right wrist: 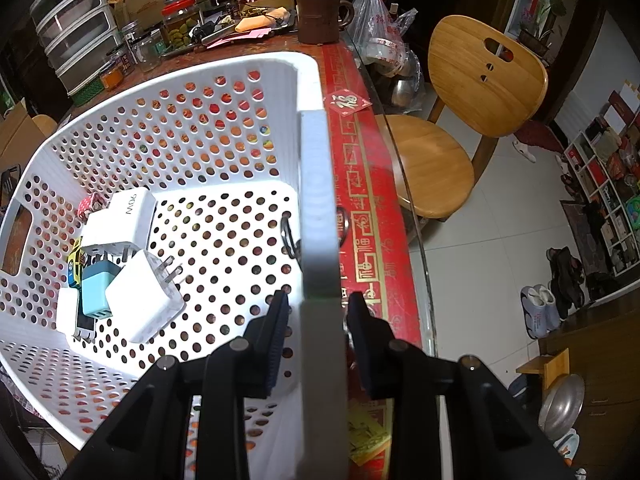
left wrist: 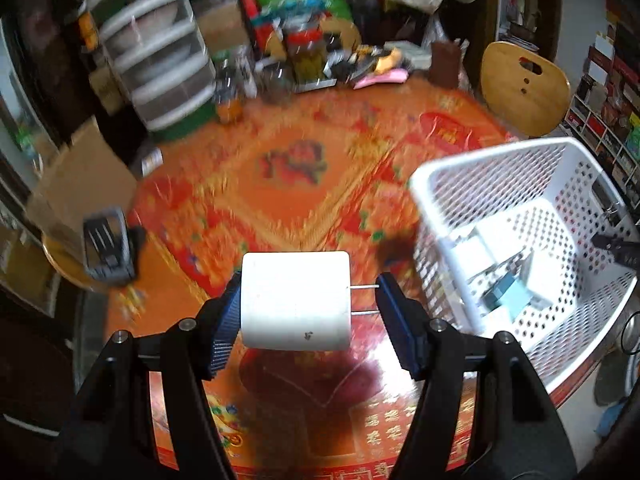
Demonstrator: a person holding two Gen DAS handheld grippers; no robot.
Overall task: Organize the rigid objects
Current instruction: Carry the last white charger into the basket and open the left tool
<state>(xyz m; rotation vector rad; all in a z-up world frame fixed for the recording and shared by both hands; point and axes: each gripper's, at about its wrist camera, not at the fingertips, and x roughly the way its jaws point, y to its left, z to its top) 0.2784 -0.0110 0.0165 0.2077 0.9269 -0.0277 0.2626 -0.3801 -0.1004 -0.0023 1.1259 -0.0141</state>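
My left gripper (left wrist: 308,286) is shut on a white charger block (left wrist: 296,300). Its two metal prongs point at the right pad, and it hangs above the orange-red tablecloth (left wrist: 288,168). To its right stands the white perforated basket (left wrist: 480,156), with several chargers (left wrist: 508,276) inside. In the right wrist view, my right gripper (right wrist: 318,296) is shut on the basket's right wall (right wrist: 316,200). Inside lie two white chargers (right wrist: 144,296) (right wrist: 120,220) and a light blue one (right wrist: 96,288).
A black slotted object (left wrist: 106,246) sits at the table's left edge. A clear drawer unit (left wrist: 156,56), jars (right wrist: 180,24) and a brown mug (right wrist: 320,16) crowd the far side. A wooden chair (right wrist: 476,92) stands beside the table's glass edge.
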